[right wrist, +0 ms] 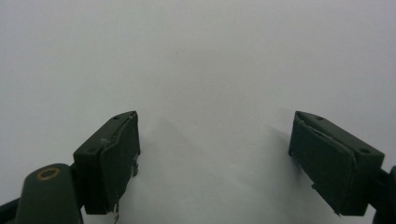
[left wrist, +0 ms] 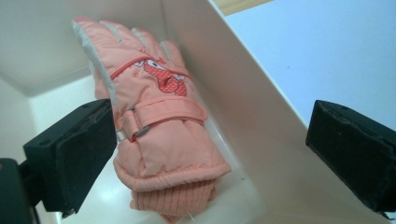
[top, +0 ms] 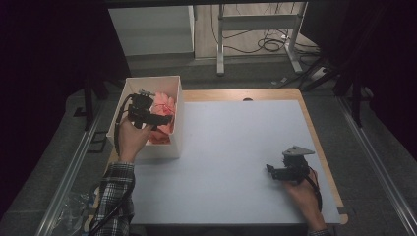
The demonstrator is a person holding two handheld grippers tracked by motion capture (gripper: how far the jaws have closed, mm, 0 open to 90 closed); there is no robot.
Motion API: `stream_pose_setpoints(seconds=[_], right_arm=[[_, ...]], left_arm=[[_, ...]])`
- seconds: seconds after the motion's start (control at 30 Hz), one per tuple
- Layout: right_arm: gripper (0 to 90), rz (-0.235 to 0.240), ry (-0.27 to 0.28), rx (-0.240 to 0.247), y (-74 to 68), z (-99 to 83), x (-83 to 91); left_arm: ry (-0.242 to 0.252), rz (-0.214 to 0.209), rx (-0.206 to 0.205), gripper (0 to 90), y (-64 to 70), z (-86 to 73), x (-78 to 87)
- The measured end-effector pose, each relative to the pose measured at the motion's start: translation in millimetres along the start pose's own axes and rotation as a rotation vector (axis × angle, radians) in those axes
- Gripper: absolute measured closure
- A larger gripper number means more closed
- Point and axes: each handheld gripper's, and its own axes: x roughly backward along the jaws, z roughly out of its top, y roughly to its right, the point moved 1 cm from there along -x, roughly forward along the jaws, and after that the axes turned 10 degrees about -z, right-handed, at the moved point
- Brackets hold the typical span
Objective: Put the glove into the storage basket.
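Left gripper [left wrist: 205, 154], jaws apart, is hovering over the glove [left wrist: 159, 126] inside the box [top: 176, 118], likely reaching to grab; next: close on glove; right gripper [top: 273, 171] is idling apart, well right of box.

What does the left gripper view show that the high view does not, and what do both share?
Left gripper view: the pink glove's wrist strap with buckle, knit cuff and embroidered dotted patch, and the left gripper's fingers spread wide, one inside the white box, one over the mat.

High view: the right gripper low over the white mat, the plaid sleeve, and the table's wooden edge.

Both: the glove lying in the box, with the left gripper at it.
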Motion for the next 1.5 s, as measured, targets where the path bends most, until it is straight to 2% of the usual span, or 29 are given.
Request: stream_pose_setpoints(seconds=[0.33, 0.7, 1.17, 1.5], right_arm=[[16.7, 0.0, 0.0, 0.0, -0.1, 0.0, 0.0], [16.7, 0.0, -0.001, -0.001, -0.1, 0.0, 0.1], [16.7, -0.001, 0.0, 0.001, 0.0, 0.2, 0.0], [16.7, 0.001, -0.002, -0.001, -0.1, 0.2, 0.2]], left_arm=[[0.025, -0.03, -0.056, 2.2, 22.0, -1.0, 7.3], [0.047, -0.077, -0.095, 2.2, 45.2, -5.5, 8.1], [0.051, -0.165, -0.17, 2.2, 86.3, -13.5, -10.7], [0.076, -0.264, -0.236, 2.2, 124.4, -25.4, -27.7]])
